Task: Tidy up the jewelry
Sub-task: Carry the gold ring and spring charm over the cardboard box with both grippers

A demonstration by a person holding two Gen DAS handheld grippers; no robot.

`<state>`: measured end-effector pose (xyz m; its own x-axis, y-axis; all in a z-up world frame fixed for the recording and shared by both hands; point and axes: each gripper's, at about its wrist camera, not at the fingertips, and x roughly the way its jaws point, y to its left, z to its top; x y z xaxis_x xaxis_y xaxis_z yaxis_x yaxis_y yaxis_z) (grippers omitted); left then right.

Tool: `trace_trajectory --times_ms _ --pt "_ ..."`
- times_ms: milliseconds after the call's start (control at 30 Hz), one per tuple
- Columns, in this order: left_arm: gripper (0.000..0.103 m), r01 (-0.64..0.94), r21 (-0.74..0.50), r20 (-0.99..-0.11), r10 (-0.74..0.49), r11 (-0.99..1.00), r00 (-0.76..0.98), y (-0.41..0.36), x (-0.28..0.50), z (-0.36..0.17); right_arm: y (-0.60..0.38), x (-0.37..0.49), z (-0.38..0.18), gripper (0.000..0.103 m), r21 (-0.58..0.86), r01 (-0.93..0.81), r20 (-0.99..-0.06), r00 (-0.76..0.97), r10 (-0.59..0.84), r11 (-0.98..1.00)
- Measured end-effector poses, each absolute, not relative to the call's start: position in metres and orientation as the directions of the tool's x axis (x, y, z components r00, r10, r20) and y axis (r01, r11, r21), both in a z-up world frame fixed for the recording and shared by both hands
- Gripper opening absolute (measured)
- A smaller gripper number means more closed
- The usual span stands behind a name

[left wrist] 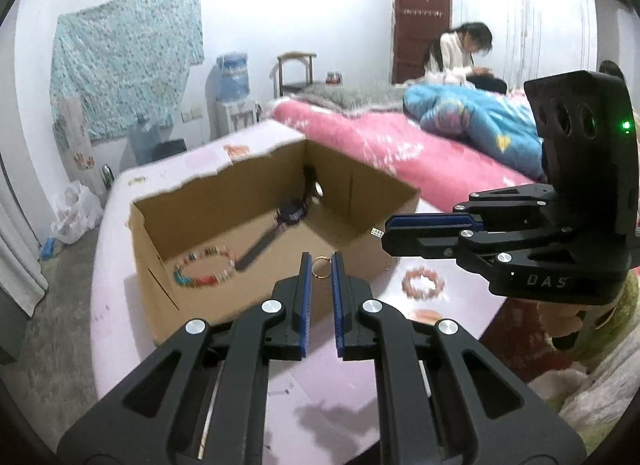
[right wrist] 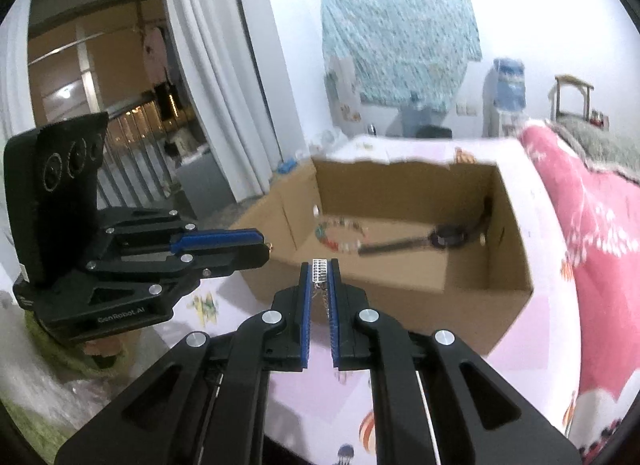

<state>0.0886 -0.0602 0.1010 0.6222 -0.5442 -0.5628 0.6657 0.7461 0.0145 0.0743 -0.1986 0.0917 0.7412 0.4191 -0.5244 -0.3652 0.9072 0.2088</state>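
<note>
My left gripper (left wrist: 321, 265) is shut on a thin gold ring (left wrist: 321, 267) and holds it over the near wall of an open cardboard box (left wrist: 280, 277). My right gripper (right wrist: 320, 271) is shut on a small silver rhinestone piece with a chain (right wrist: 320, 270), just in front of the box (right wrist: 360, 297). In the box lie a multicoloured bead bracelet (left wrist: 204, 269) and a black watch (left wrist: 292, 214); both also show in the right wrist view, the bracelet (right wrist: 340, 235) and the watch (right wrist: 448, 237). A pink bead bracelet (left wrist: 423, 284) lies on the table right of the box.
The box stands on a pink patterned table (left wrist: 320, 381). A bed with a pink cover (left wrist: 400, 145) runs along the table's far right side, with a person (left wrist: 460, 51) sitting beyond it. A water dispenser (left wrist: 234, 93) stands by the wall.
</note>
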Motion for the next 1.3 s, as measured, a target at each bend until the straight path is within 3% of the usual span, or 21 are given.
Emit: trace_trajectory --times_ms 333,600,1100,1167,1300 --pt "0.009 0.6 0.025 -0.521 -0.502 0.799 0.69 -0.047 0.126 0.117 -0.218 0.128 0.109 0.008 0.298 -0.353 -0.462 0.76 0.458 0.887" --pt "0.009 0.558 -0.025 -0.63 -0.447 0.829 0.636 -0.049 0.169 0.081 -0.223 0.17 0.076 0.008 0.404 -0.293 -0.524 0.703 0.481 0.867" --pt "0.009 0.48 0.04 -0.735 -0.3 0.877 0.609 -0.058 0.206 0.042 -0.196 0.213 0.042 0.009 0.353 -0.198 -0.674 0.623 0.396 0.914" --pt "0.02 0.474 0.035 -0.74 -0.295 0.88 0.604 -0.057 0.208 0.041 -0.198 0.214 0.04 0.024 0.356 -0.181 -0.683 0.619 0.387 0.917" --pt "0.038 0.457 0.059 -0.732 -0.273 0.887 0.624 -0.055 0.204 0.043 -0.2 0.207 0.042 0.038 0.342 -0.164 -0.681 0.635 0.365 0.925"
